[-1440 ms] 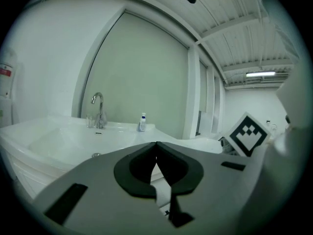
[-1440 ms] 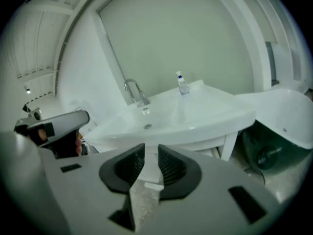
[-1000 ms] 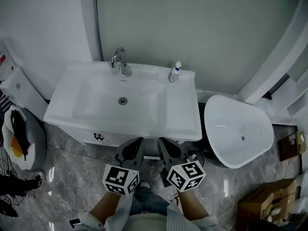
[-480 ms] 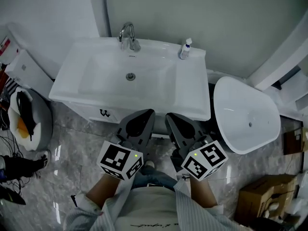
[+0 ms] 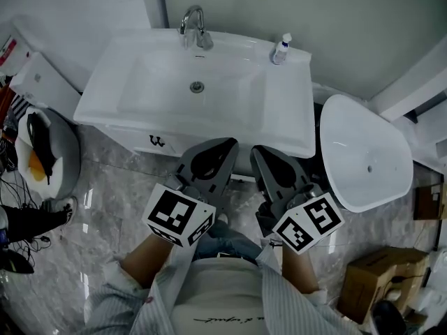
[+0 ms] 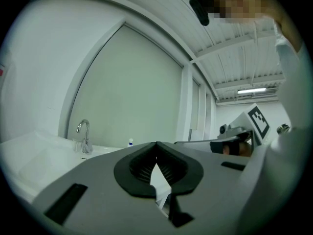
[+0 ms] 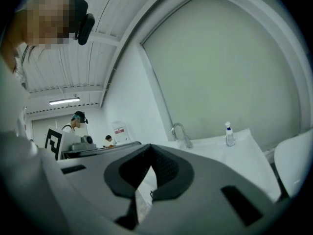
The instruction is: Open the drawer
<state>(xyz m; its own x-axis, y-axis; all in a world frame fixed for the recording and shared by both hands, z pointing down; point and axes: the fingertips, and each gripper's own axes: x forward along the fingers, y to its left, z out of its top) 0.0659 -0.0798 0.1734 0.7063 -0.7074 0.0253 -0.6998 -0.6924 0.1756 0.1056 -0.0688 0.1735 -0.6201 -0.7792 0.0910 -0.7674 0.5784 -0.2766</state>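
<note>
Looking steeply down at a white washbasin (image 5: pixel 279 117) filling the upper middle of the head view, with a chrome tap (image 5: pixel 194 23) at its back edge and a small bottle (image 5: pixel 281 49) standing to the right of the tap.

Holding the left hand-held gripper (image 5: pixel 222 149) at lower centre, pointed toward the basin's front edge, with its marker cube (image 5: pixel 178 215) nearest the body. Seen in its own view (image 6: pixel 156 143) with jaws closed tip to tip and nothing gripped between the ribbed pads.

Holding the right hand-held gripper (image 5: pixel 264 155) just beside it to the right, roughly parallel and apart from it. Likewise closed in its own view (image 7: pixel 150 146), tips meeting, empty.

Facing the drawer (image 5: pixel 133 137) just below the basin's front rim, left of centre: white front, small dark pull (image 5: pixel 159 142), apparently shut. Neither gripper touching it.

Standing on a glossy marbled floor (image 5: pixel 105 208). To the right of the basin, a loose white oval tub (image 5: pixel 363 159); at the lower right corner, a cardboard box (image 5: pixel 370 285); at the left edge, a plush penguin (image 5: pixel 38 152).
</note>
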